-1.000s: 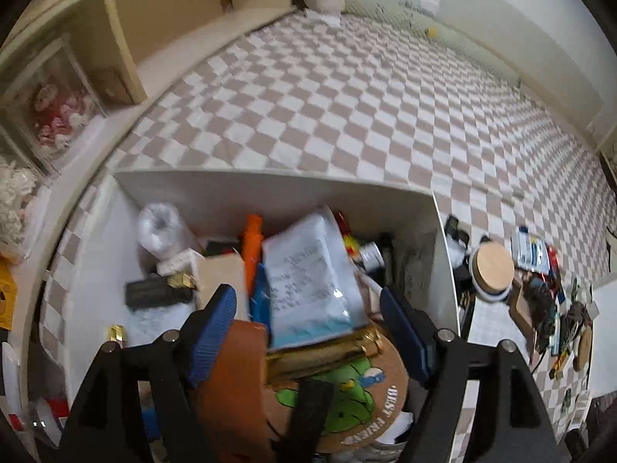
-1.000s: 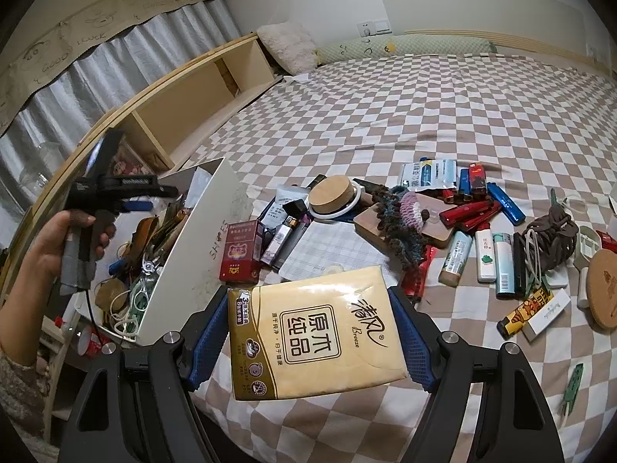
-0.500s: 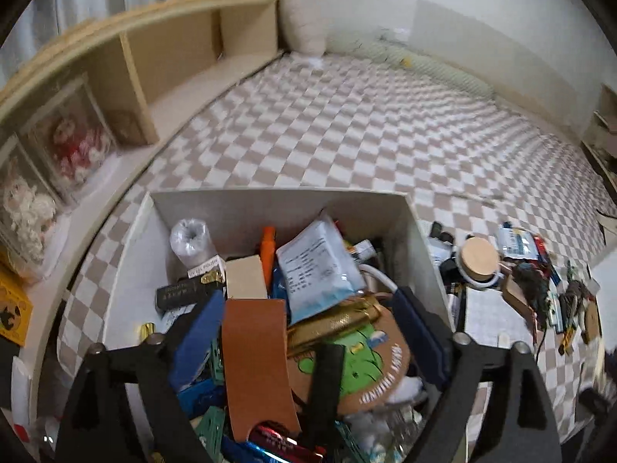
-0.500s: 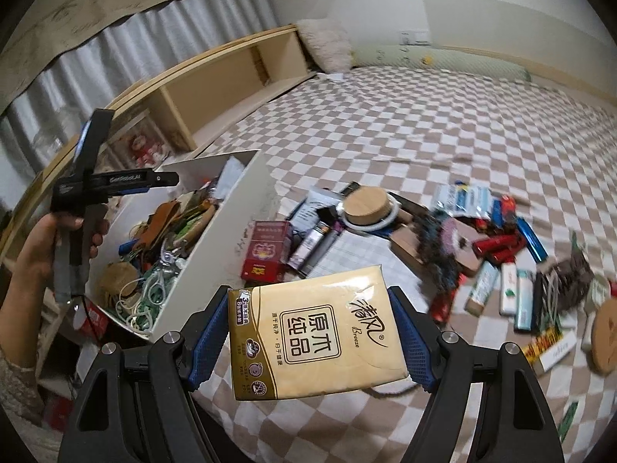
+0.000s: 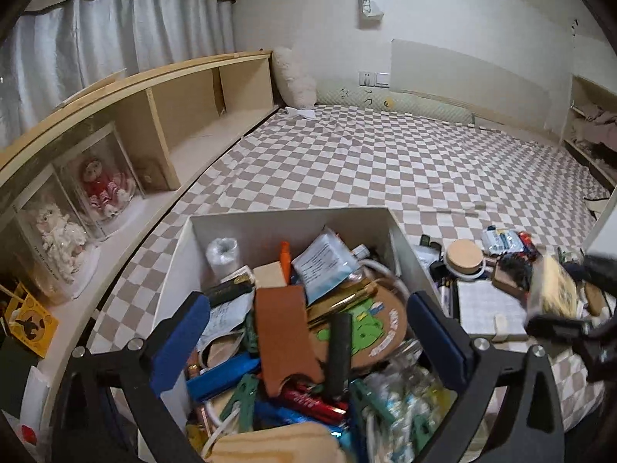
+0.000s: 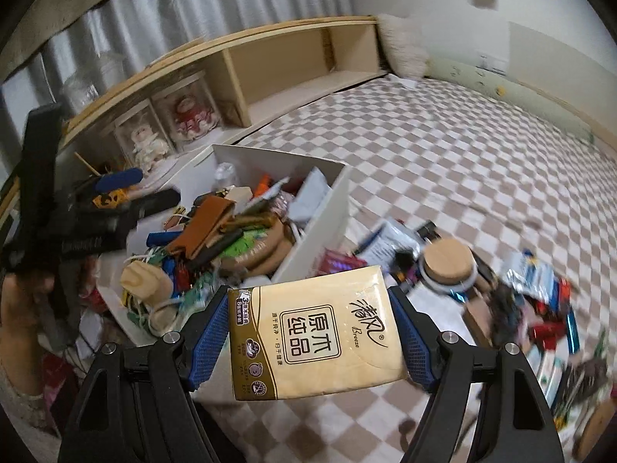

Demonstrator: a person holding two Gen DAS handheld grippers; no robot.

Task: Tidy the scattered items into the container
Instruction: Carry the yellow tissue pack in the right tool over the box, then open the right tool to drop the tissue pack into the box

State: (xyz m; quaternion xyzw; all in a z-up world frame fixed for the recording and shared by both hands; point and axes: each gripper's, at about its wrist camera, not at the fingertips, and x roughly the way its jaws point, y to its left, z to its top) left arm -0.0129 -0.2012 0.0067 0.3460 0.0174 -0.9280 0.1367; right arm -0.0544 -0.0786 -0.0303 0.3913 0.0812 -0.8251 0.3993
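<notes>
My right gripper [image 6: 313, 337] is shut on a yellow tissue pack [image 6: 314, 332] and holds it in the air, close to the near right corner of the white box [image 6: 316, 231]. The box [image 5: 277, 222] is piled with small items: a brown leather case [image 5: 283, 335], a round green-printed coaster [image 5: 370, 328], a blue-white pouch [image 5: 326, 266]. My left gripper [image 5: 308, 337] is open and empty, hovering over the box's near end. The right gripper with the tissue pack [image 5: 553, 289] shows blurred at the right of the left wrist view.
Scattered items lie on the checkered bed right of the box: a wooden-lidded jar [image 6: 449, 266], lighters and packets [image 6: 540, 293], a notepad [image 5: 486, 305]. A wooden shelf [image 5: 162, 123] with boxed dolls [image 5: 102, 185] runs along the left.
My right gripper has carried the tissue pack left toward the box, which now looms larger. My left gripper has pulled back and tilted up from the box contents.
</notes>
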